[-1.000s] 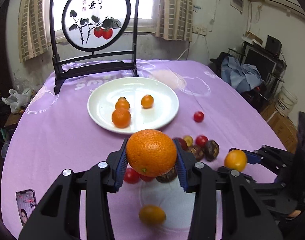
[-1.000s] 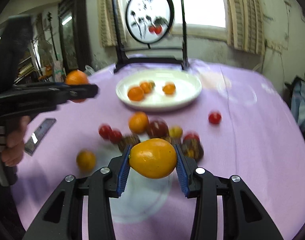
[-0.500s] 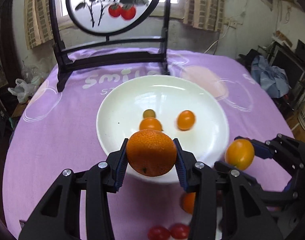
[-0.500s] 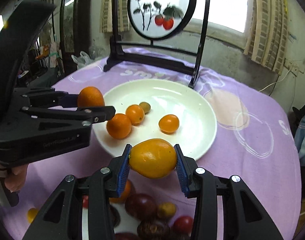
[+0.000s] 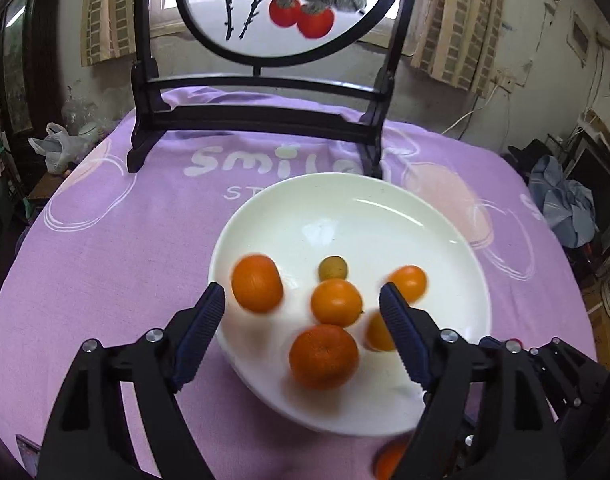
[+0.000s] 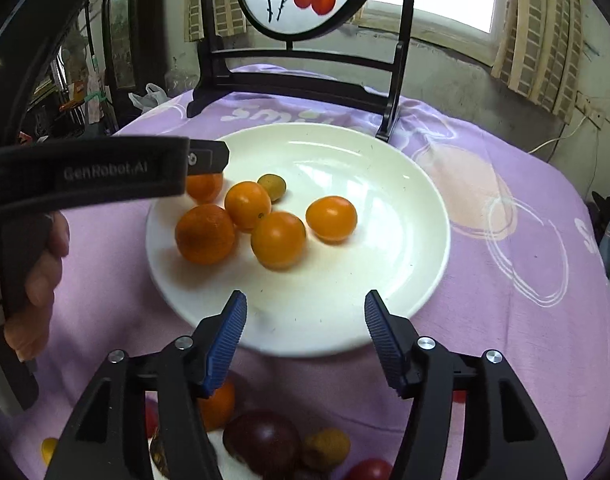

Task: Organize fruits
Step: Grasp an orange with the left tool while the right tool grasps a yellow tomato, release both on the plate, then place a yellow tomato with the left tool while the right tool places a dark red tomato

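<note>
A white plate on the purple cloth holds several orange fruits and one small green-yellow one. My left gripper hangs over the plate's near edge, jaws opening and empty. The rough orange lies blurred on the plate just past its left finger. My right gripper is also opening with nothing between its blue pads. The yellow-orange fruit rests on the plate ahead of it. The right wrist view shows the left gripper from the side, with a person's hand on its grip.
A round painted screen on a black stand rises just behind the plate. Loose fruits lie near the table's front: a dark purple one, an orange, a red tomato. The right gripper's body sits close beside the left.
Both grippers moved forward over the plate and spread their jaws. The rough orange left the left gripper and the yellow-orange fruit left the right; both now lie on the plate.
</note>
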`<state>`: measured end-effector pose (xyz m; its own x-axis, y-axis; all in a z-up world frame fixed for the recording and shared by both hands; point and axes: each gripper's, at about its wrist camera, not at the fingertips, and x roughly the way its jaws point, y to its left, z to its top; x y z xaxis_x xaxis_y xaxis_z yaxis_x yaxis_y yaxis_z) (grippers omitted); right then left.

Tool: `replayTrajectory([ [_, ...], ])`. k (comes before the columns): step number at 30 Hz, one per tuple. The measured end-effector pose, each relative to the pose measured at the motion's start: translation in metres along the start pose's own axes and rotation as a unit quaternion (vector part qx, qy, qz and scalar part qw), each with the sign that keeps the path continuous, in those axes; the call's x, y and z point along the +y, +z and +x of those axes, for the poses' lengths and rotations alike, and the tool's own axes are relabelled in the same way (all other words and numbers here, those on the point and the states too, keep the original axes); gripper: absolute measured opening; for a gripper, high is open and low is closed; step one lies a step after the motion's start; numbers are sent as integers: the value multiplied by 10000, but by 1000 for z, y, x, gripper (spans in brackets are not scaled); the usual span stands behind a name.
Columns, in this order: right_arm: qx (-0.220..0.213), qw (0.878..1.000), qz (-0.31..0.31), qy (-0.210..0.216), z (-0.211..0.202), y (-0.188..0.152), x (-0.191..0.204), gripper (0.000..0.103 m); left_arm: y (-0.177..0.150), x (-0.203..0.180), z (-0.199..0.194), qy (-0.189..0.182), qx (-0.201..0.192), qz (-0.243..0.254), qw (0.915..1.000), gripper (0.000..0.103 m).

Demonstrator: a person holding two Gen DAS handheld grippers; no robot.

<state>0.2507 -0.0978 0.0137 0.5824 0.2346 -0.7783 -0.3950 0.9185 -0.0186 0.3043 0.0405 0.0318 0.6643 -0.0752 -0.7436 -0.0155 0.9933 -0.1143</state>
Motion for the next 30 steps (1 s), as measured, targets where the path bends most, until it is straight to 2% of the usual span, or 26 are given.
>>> replayTrajectory([
  [4,-137,9998,88,126,-32,-19,-1,66,-12,-6,-34,-95,-140,79,9998,85],
  [7,-280,9991,247,219,-52,-37,-5,68,-30,-12,-59,-216,-174,231,9993,86],
  [17,-271,9986,342,309,-99,-107,1,69,-124,-19,-113,-371,103,582,9976,89],
  [24,-164,9973,492,528,-104,-145,8,70,-182,-18,-138,-341,201,813,9959,90],
  [30,-108,9962,617,603,-103,-161,11,70,-223,-14,-144,-219,348,834,9957,90],
])
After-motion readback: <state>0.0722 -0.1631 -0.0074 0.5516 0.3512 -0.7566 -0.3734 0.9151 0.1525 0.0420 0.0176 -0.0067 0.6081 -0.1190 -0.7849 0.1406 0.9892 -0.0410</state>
